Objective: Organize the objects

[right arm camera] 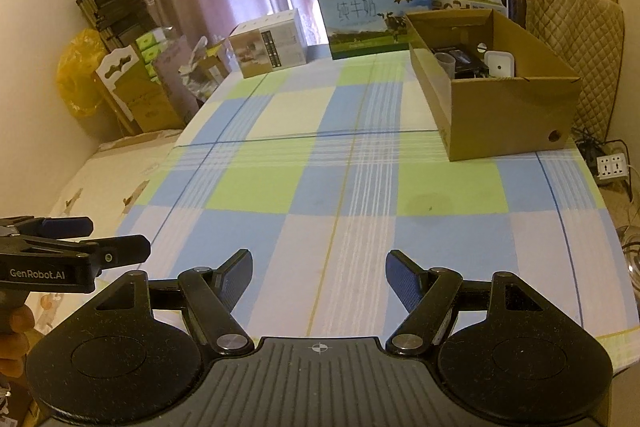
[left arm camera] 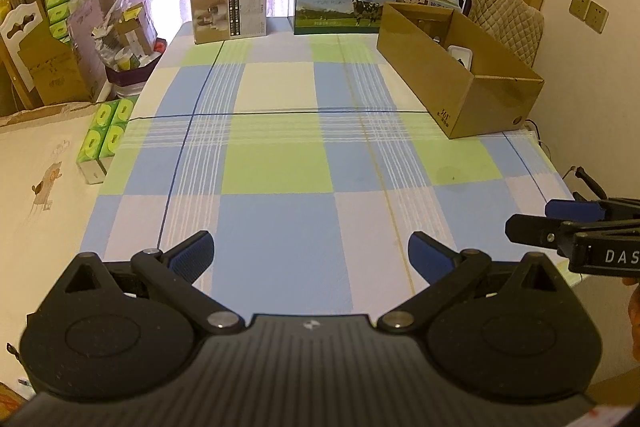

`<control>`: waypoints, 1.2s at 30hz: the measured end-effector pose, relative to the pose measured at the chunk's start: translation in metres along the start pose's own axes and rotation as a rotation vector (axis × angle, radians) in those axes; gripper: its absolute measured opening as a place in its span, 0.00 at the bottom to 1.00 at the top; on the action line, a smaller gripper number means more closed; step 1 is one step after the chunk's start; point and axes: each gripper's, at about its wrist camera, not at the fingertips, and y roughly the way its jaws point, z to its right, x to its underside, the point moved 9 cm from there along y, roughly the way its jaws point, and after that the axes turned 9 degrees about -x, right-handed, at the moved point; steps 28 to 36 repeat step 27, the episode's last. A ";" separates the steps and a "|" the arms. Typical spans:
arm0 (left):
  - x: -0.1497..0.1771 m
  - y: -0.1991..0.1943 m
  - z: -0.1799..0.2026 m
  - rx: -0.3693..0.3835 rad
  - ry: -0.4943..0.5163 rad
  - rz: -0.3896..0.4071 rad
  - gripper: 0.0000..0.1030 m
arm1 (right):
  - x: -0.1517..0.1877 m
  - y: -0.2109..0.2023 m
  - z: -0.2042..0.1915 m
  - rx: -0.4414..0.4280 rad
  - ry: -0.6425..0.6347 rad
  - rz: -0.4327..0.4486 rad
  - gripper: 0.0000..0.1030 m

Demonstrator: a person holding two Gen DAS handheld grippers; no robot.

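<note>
- Blue-padded, my left tongs (left arm camera: pixel 311 254) hang spread and empty over the near end of the checked tablecloth (left arm camera: pixel 280 163).
- My right tongs (right arm camera: pixel 319 273) gape just as wide, holding nothing, beside the left.
- Farther off to the right, a cardboard box (right arm camera: pixel 500 115) sits on the cloth, a white container (right arm camera: pixel 498 63) and dark items inside.
- Two milk cartons (left arm camera: pixel 344 1) line the far edge.

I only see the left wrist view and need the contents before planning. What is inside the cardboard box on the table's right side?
Observer: The right wrist view looks into the cardboard box: a clear cup, a white container and black items.
Operator: Is the right gripper holding anything?
Observer: No. The right gripper is open and empty, its fingers spread above the tablecloth.
</note>
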 end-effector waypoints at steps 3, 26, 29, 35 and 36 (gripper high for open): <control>0.002 0.001 -0.003 0.001 -0.006 -0.003 0.99 | 0.001 0.003 -0.003 -0.001 -0.004 -0.006 0.69; 0.001 0.016 -0.005 0.006 -0.012 -0.028 0.99 | 0.002 0.019 -0.008 -0.005 -0.007 -0.035 0.69; 0.000 0.017 -0.004 0.006 -0.011 -0.030 0.99 | 0.002 0.020 -0.007 -0.005 -0.006 -0.036 0.69; 0.000 0.017 -0.004 0.006 -0.011 -0.030 0.99 | 0.002 0.020 -0.007 -0.005 -0.006 -0.036 0.69; 0.000 0.017 -0.004 0.006 -0.011 -0.030 0.99 | 0.002 0.020 -0.007 -0.005 -0.006 -0.036 0.69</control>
